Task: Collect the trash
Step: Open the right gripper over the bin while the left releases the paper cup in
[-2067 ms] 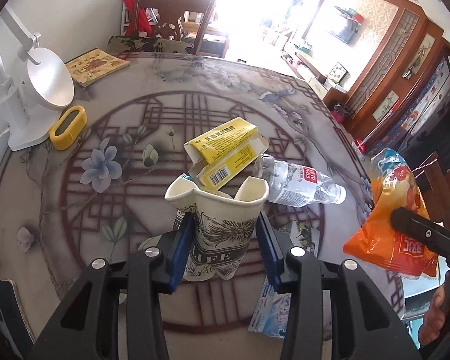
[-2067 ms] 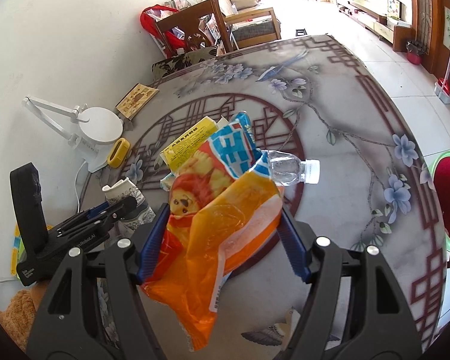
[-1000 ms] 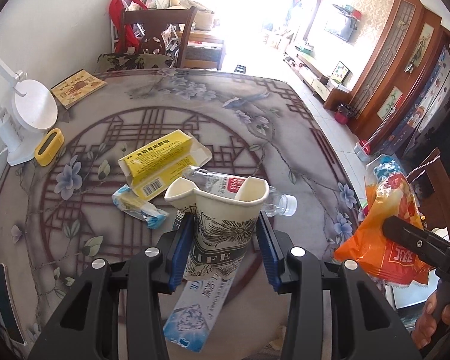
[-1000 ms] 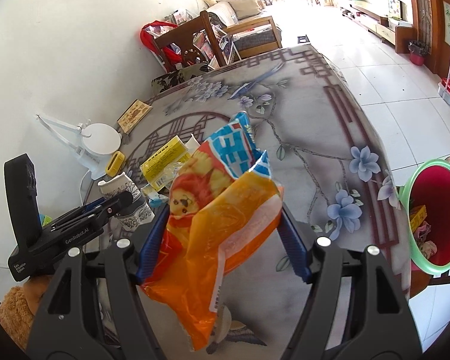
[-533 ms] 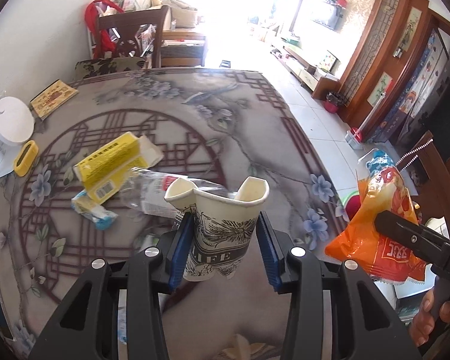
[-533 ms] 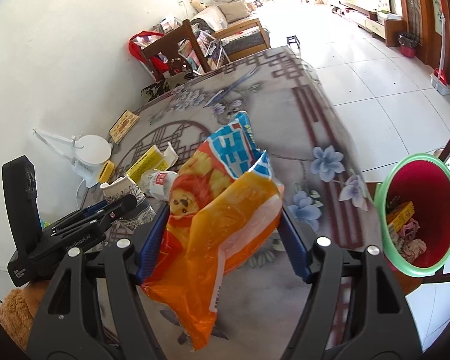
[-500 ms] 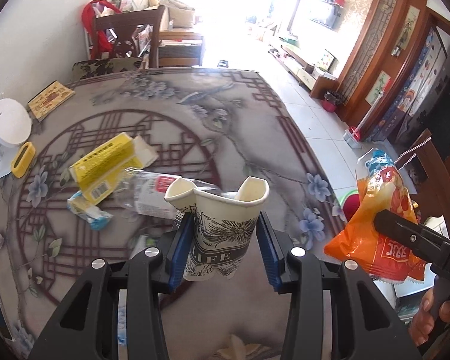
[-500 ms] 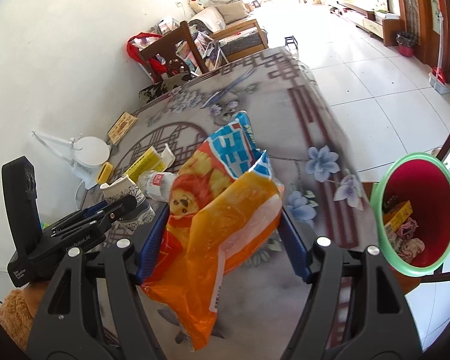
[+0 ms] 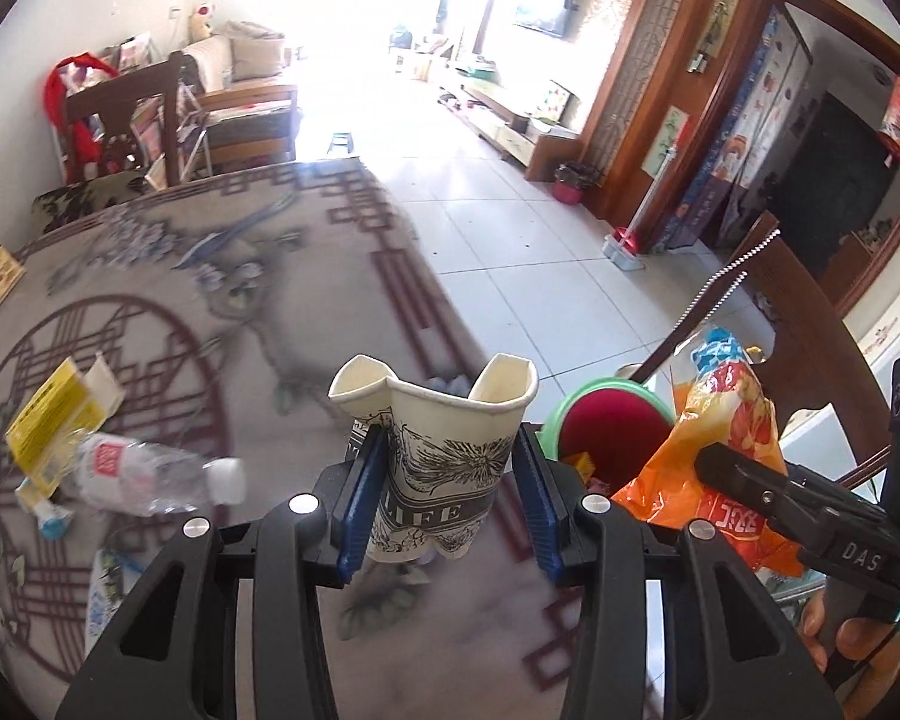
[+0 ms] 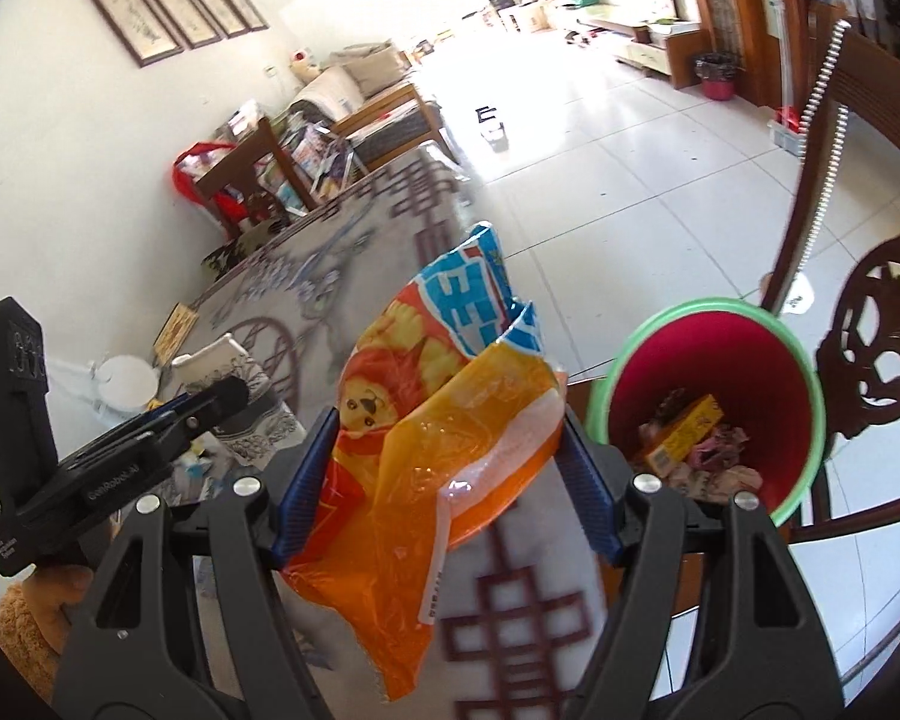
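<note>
Patterned table (image 9: 306,312), left gripper (image 9: 450,501) clamping crushed cup (image 9: 441,450), right gripper (image 10: 447,474) clamping snack bag (image 10: 444,420) beside bin (image 10: 792,372)

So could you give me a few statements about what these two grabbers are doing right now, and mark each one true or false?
1. The left gripper is clamped on a crumpled paper cup. True.
2. The right gripper is empty. False: it holds an orange snack bag.
3. The red bin with the green rim is empty. False: a yellow box and crumpled scraps lie inside.
4. A plastic bottle lies on the table. True.
</note>
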### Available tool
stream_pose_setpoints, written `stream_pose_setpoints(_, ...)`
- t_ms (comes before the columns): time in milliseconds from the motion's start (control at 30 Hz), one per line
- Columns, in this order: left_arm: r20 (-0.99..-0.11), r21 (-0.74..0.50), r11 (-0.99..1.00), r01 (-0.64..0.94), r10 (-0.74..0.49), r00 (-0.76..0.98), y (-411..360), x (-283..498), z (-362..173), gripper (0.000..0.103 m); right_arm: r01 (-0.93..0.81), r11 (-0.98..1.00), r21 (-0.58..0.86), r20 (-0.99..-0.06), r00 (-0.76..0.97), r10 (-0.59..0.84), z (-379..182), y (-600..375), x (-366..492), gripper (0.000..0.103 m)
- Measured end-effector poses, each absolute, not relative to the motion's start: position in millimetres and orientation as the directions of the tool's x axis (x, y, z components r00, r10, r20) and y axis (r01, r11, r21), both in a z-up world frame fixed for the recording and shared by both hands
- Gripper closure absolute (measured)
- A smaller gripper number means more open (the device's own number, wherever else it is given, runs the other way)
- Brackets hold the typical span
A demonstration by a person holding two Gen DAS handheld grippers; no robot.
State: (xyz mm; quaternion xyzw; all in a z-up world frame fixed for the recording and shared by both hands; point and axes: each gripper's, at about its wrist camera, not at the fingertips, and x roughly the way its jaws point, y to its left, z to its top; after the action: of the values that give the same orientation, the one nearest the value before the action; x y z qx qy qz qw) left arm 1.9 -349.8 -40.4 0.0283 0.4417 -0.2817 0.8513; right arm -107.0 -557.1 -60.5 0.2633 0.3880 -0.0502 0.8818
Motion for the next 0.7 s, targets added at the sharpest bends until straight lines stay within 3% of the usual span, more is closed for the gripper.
stream_pose_setpoints(200,-0.769,-0.191,0.806,0.56,-0.478,0.424,-391,-2,-38,0.063,0.436,0.821,0.369,-0.756,0.655,-0.008,-84,-622,-116,0.034)
stream_pose_setpoints(400,-0.774,-0.18,0.767,0.616,-0.497,0.393,-432,-3,-38,0.063,0.504,0.796,0.335,-0.804,0.593,-0.037,-116,-664,-109,0.033)
stream_pose_setpoints(533,-0.782,-0.178,0.748,0.639,-0.501,0.369,-452,-5,-43,0.063,0.522,0.805,0.281,-0.836,0.546,-0.063,-130,-674,-102,0.016)
stream_pose_setpoints(700,-0.813,-0.151,0.72,0.677,-0.48,0.329,-476,-6,-61,0.063,0.552,0.803,0.225,-0.828,0.543,-0.142,-119,-676,-117,0.011)
